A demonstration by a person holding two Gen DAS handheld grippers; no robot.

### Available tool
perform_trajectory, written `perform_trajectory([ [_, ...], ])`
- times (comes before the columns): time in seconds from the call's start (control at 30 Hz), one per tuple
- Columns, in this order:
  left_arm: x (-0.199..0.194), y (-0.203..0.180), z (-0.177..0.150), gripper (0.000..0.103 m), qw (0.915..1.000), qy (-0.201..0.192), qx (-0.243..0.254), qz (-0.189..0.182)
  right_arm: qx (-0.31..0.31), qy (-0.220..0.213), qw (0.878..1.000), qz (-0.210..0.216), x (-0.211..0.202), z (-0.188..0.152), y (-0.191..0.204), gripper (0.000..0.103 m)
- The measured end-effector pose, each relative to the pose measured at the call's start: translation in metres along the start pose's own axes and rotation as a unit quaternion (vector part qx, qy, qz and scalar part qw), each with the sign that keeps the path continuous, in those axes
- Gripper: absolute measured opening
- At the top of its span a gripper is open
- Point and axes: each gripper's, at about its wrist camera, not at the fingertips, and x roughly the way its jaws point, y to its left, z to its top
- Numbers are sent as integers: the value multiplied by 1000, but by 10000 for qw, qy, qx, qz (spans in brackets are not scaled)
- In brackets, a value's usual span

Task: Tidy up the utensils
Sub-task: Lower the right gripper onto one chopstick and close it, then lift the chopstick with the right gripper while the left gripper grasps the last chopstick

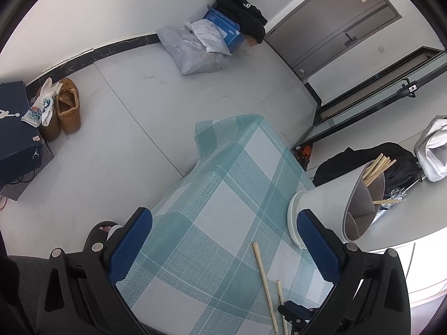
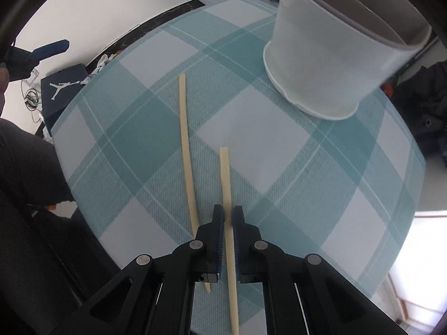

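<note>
Counter (image 2: 279, 145), teal plaid cloth.
White utensil holder (image 2: 321, 55): upright on counter, chopsticks in its compartments.
Loose chopstick (image 2: 185, 145): flat on counter, near holder.
Second chopstick (image 2: 226, 184): beside the first, pinched by right hand-held gripper (image 2: 227, 217), jaws nearly closed.
Left hand-held gripper (image 1: 223, 248): wide apart, empty, beside holder.

teal plaid tablecloth (image 2: 251, 139), white holder (image 2: 329, 55), pale chopsticks (image 2: 185, 139)
</note>
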Motion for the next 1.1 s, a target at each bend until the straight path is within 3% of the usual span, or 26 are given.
perform_trajectory([
  [0.13, 2, 3, -1, 102, 9997, 7, 144, 202, 26, -61, 10000, -30, 5, 13, -1, 22],
  [0.3, 6, 11, -4, 102, 9989, 19, 135, 450, -56, -282, 9996, -16, 8, 34, 5, 23],
  [0.37, 8, 9, -7, 102, 9980, -35, 183, 607, -59, -323, 9995, 36, 10, 42, 10, 18],
  [0.43, 10, 4, -12, 102, 9965, -120, 384, 732, -9, -295, 9995, 116, 11, 47, 14, 6],
  [0.53, 16, -7, -20, 102, 9944, 22, 738, 756, -21, -421, 9989, 200, 10, 42, 16, 5],
  [0.63, 23, -21, -34, 102, 9888, 161, 1131, 957, 475, -738, 9950, 475, 0, 32, -2, 5],
  [0.8, 34, -47, -54, 102, 9787, 327, 1762, 1005, 1868, -1546, 9631, 1172, -22, 2, -58, 5],
  [0.97, 58, -56, -61, 102, 9754, 755, 1721, 1148, 3373, -1970, 8982, 2017, -21, -29, -117, 6],
  [1.1, 71, -58, -64, 99, 9718, 829, 1693, 1419, 3739, -2188, 8704, 2338, -22, -46, -139, 6],
])
